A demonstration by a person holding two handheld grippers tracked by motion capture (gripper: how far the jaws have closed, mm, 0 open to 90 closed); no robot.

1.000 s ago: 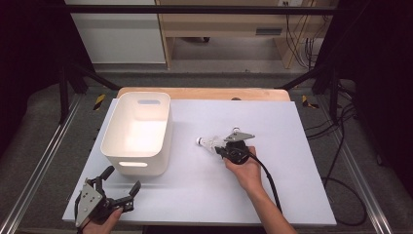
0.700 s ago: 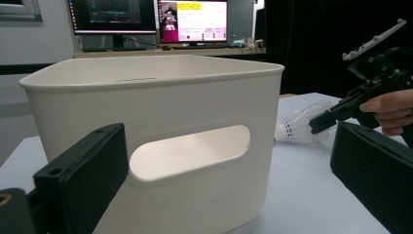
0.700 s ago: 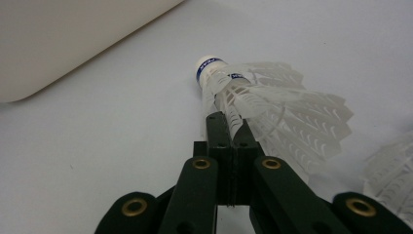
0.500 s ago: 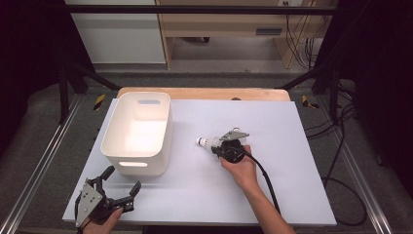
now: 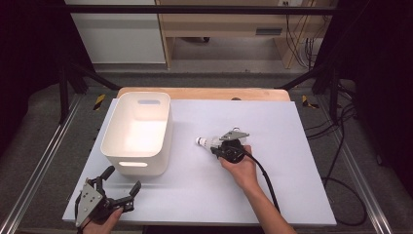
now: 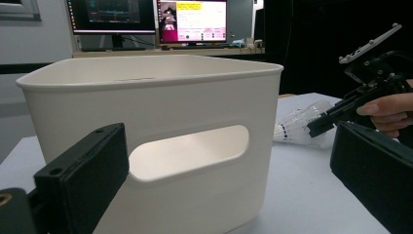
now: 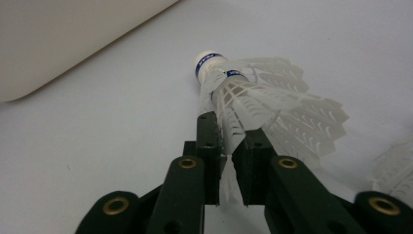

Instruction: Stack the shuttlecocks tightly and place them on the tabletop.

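Right gripper point(image 7: 227, 156) pinches the feather skirt of a shuttlecock point(image 7: 253, 97) lying beside the white bin point(image 5: 139, 131); its jaws have just eased slightly apart. Left gripper point(image 5: 119, 187) open, idle. Clamp firmly before lifting binward.

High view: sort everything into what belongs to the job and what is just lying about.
In the job:
shuttlecock
right tongs, pinching its feathers
white bin

Lying about:
left tongs, open and idle
second feathered thing at the right gripper view's edge
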